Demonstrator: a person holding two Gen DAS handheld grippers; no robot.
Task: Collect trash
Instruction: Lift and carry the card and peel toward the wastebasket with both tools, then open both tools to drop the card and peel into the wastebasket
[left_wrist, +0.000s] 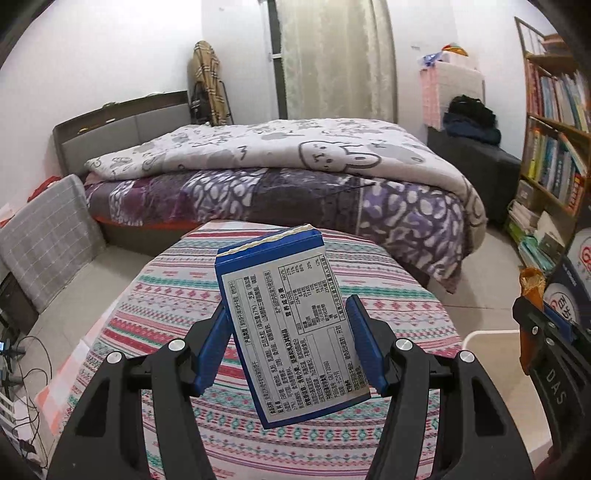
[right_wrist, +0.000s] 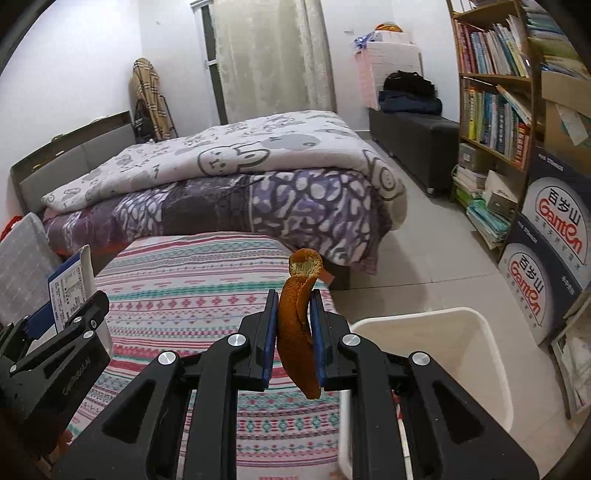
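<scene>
The left gripper (left_wrist: 288, 343) clamps a blue snack box (left_wrist: 284, 325) above the striped tablecloth (left_wrist: 177, 295). Beside it, the right gripper (right_wrist: 293, 325) pinches an orange peel (right_wrist: 295, 321), with the white bin (right_wrist: 461, 332) down at its right.

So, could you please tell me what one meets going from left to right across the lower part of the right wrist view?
Left gripper holding the blue box → orange peel in the right gripper → white bin → Ganten cartons.
</scene>
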